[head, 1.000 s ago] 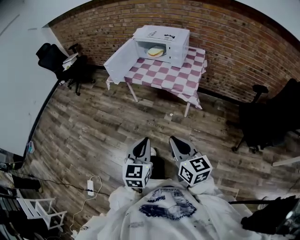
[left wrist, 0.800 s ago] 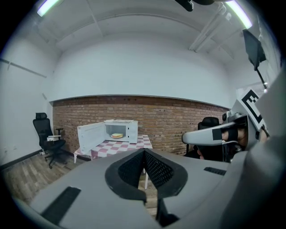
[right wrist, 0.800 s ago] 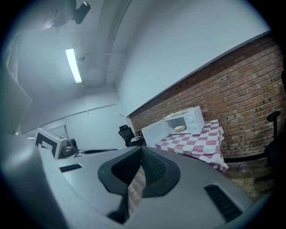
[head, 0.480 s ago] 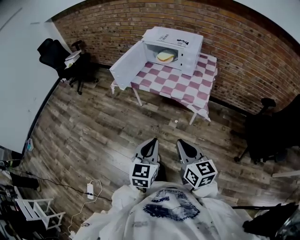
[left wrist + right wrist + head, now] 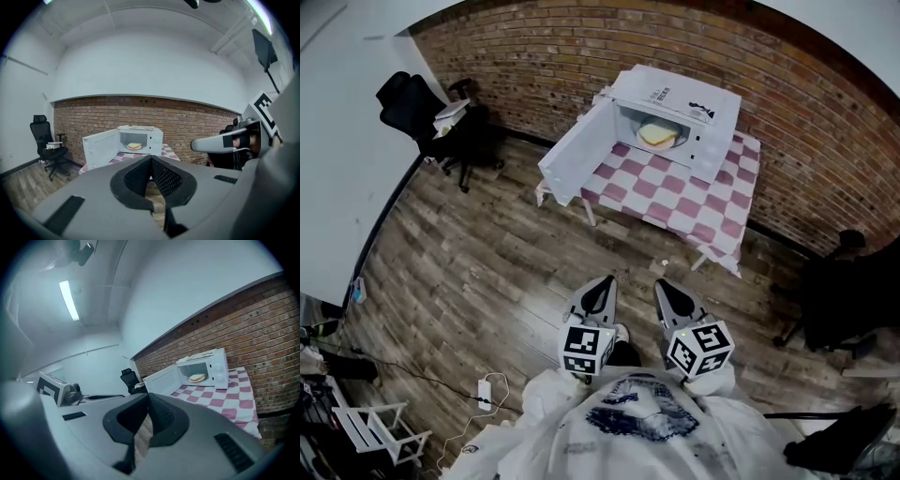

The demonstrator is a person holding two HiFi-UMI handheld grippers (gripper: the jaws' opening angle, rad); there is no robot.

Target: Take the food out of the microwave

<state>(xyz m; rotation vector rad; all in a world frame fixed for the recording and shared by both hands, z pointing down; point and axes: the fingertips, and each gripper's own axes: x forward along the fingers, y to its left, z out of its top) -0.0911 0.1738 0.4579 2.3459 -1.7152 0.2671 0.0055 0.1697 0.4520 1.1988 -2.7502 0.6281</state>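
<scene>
1. The left tongs [image 5: 601, 284], a grey two-jaw tool, are held low before the person's white top [image 5: 637, 427]. The jaws are pressed together, tips meeting, with nothing between them. A marker cube [image 5: 581, 349] with black-and-white squares sits at the rear.
2. The right tongs [image 5: 666, 289], of the same make, lie just beside the left pair and carry a second marker cube [image 5: 700, 347]. These jaws too are closed at the tips and grip nothing.
3. Both pairs point across the brown wooden plank floor [image 5: 478, 253] toward the bench and are well apart from it.
4. The bench [image 5: 698, 211] is a small table with pale legs under a pink-and-white checked cloth. It stands against the red brick wall [image 5: 534, 52].
5. The white microwave oven [image 5: 675, 94] stands along the bench's wall-side edge, at its left corner. Its white door [image 5: 574, 155] is swung fully open and overhangs the bench's left edge.
6. The food [image 5: 657, 135], a pale yellow, flat rounded piece, rests inside the open microwave cavity. Neither pair of tongs touches it.
7. A black office chair [image 5: 411, 105] stands to the left of the bench by the wall. A second black chair [image 5: 839, 295] stands to the bench's right.
8. A white power strip [image 5: 485, 387] with its cable lies on the floor to the person's left.
</scene>
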